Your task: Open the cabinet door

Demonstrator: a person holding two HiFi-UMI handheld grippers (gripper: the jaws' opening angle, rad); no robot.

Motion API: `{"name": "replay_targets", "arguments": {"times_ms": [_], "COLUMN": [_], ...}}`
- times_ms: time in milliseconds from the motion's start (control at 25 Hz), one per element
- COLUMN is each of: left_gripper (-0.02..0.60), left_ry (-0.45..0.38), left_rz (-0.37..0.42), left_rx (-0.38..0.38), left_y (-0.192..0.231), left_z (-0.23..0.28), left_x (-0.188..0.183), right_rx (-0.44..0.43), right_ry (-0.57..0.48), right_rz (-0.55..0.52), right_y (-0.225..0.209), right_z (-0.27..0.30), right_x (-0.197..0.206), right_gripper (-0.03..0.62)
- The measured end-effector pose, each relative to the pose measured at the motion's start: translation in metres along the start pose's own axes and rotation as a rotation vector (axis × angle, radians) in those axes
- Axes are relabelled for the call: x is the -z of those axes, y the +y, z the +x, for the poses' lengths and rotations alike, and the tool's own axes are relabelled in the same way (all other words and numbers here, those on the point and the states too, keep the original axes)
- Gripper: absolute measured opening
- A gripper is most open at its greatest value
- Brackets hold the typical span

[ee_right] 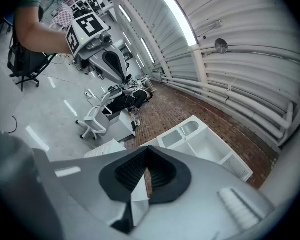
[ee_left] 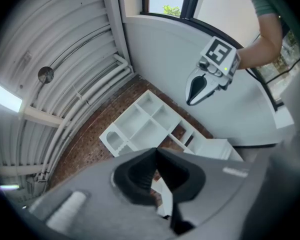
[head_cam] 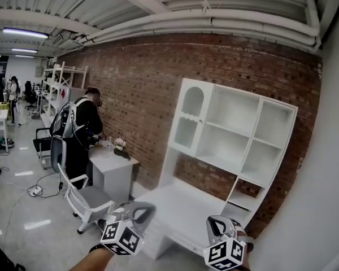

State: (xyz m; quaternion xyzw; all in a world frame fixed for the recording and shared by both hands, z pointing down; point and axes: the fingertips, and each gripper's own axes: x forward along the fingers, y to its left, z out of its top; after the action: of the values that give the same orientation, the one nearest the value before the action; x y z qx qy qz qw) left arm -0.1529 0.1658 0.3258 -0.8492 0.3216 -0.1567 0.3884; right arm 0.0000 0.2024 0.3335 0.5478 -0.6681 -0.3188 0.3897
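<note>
Against the far brick wall (head_cam: 141,83) stands one white shelf cabinet (head_cam: 231,129) over one tabletop (head_cam: 181,208); left hand-held gripper (ee_left: 156,151) and right hand-held gripper (ee_right: 146,149) both have jaws together.

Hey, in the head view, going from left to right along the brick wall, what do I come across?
Person in black → small white table → white shelf unit.
</note>
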Motion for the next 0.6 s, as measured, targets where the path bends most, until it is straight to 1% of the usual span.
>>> {"name": "replay_targets", "arguments": {"times_ms": [320, 600], "left_gripper": [-0.003, -0.003], "left_ry": [-0.013, -0.033], "left_rz": [-0.003, -0.003], "left_rx": [0.004, 0.021], "left_y": [0.004, 0.011], "left_z": [0.001, 0.002], "left_x": [0.004, 0.020], "right_rx": [0.026, 0.048], "right_ry": [-0.028, -0.002], "right_rz": [0.022, 0.030], "right_y": [-0.006, -0.002], "right_z": [0.001, 0.013], "right_x": [-0.009, -0.015], "right_gripper": [0.004, 0.004]}}
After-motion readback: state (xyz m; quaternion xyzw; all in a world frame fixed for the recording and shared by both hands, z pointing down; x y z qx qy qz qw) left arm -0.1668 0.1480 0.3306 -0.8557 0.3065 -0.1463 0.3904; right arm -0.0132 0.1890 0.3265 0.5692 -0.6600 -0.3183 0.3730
